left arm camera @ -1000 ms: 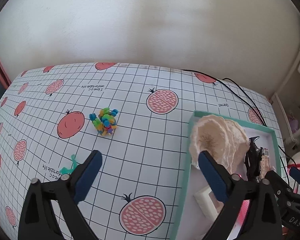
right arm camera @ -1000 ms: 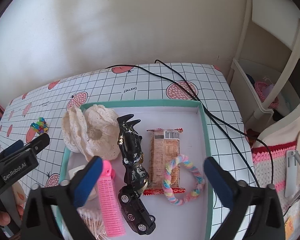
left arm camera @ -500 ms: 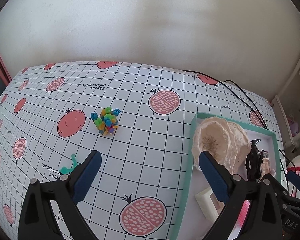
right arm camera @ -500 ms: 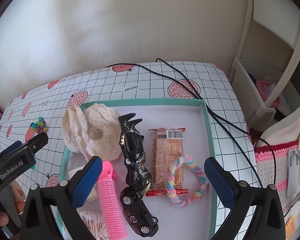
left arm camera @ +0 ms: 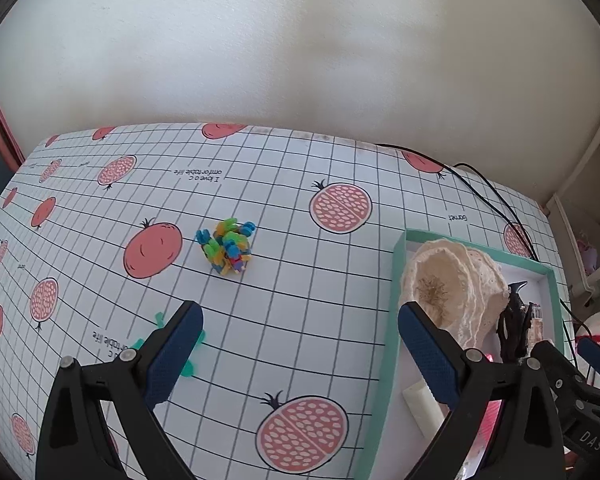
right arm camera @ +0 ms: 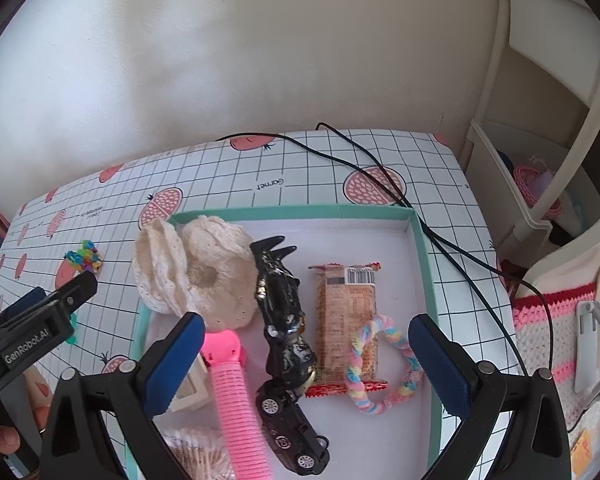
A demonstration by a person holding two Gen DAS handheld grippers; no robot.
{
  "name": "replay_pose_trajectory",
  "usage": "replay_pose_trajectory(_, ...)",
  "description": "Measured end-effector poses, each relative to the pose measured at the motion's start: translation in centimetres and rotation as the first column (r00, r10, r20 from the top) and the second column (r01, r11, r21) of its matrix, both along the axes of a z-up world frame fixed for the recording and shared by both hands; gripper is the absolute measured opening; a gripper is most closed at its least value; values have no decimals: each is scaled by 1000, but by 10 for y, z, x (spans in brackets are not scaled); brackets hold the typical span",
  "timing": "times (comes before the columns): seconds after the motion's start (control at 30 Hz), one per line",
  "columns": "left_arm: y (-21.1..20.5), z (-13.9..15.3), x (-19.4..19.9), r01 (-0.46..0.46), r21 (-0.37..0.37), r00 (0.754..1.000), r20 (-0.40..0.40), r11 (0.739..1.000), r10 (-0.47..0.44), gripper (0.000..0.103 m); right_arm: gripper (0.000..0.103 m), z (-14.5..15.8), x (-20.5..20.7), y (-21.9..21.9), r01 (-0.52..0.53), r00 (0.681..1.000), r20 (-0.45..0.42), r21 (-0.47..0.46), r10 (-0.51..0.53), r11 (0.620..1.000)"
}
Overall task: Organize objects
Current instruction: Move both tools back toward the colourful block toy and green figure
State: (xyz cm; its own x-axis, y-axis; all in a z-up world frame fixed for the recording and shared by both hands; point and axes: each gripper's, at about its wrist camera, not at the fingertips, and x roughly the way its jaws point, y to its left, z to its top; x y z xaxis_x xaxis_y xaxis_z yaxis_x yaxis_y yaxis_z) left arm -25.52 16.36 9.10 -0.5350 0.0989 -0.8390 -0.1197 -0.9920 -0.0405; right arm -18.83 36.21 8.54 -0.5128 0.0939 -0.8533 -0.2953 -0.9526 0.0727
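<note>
The right tool [right arm camera: 306, 356] hangs spread wide above the teal tray [right arm camera: 422, 264] of trinkets.

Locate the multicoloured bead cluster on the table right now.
In the left wrist view the bead cluster sits on the tablecloth, outside and left of the teal tray, beside a whole pomegranate print.

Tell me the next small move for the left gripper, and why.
Probably ease the left gripper forward and down toward the colourful bead cluster. It lies alone on the tablecloth outside the teal tray, roughly ahead of the open, empty jaws. The small green piece near the left finger is another loose item, but is partly hidden.
</note>
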Motion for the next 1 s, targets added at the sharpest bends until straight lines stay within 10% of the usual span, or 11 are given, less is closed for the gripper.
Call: replay_pose_trajectory(1.0, -151, 14, -28, -195, 42, 981, -2, 980, 195, 98, 103, 18, -49, -141, -204, 976, -77, 11, 204, 979)
